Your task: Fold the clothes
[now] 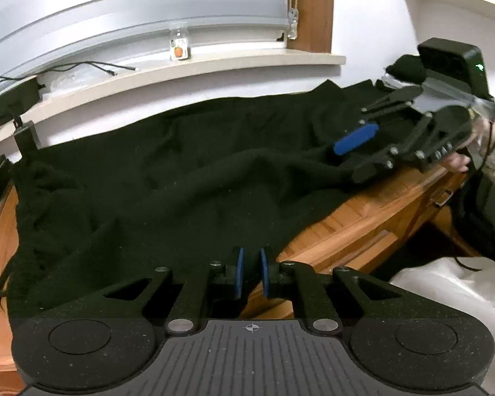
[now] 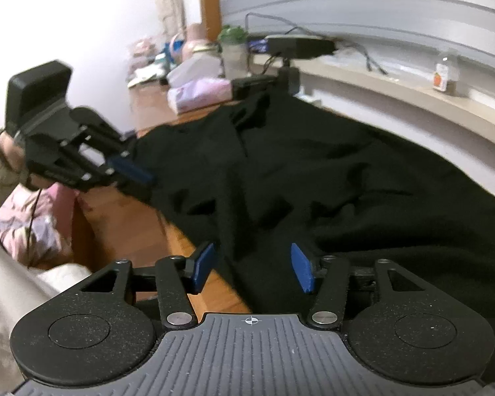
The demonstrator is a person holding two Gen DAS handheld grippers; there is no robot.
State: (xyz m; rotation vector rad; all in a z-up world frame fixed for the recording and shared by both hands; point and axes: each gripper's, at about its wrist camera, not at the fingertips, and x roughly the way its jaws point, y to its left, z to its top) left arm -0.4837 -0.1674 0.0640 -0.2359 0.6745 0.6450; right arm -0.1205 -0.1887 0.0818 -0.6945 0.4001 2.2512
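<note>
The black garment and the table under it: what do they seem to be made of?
Black garment: apparently a soft matte knit, perhaps wool; it shows fuzzy texture, lint specks and loose folds. Table: looks like glossy varnished wood, orange-brown with visible plank lines.

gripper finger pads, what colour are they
Blue, on black fingers; the right gripper's pads show best in the right wrist view.

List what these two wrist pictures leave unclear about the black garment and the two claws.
- Black garment: its type, sleeves and collar are lost in dark folds, in both views.
- Left claw: narrow gap; whether cloth is pinched is unclear, dark on dark.
- Right claw: open over the garment's edge; contact cannot be told.
- Small bottle on the windowsill: label too small; blurred in the right wrist view.
</note>
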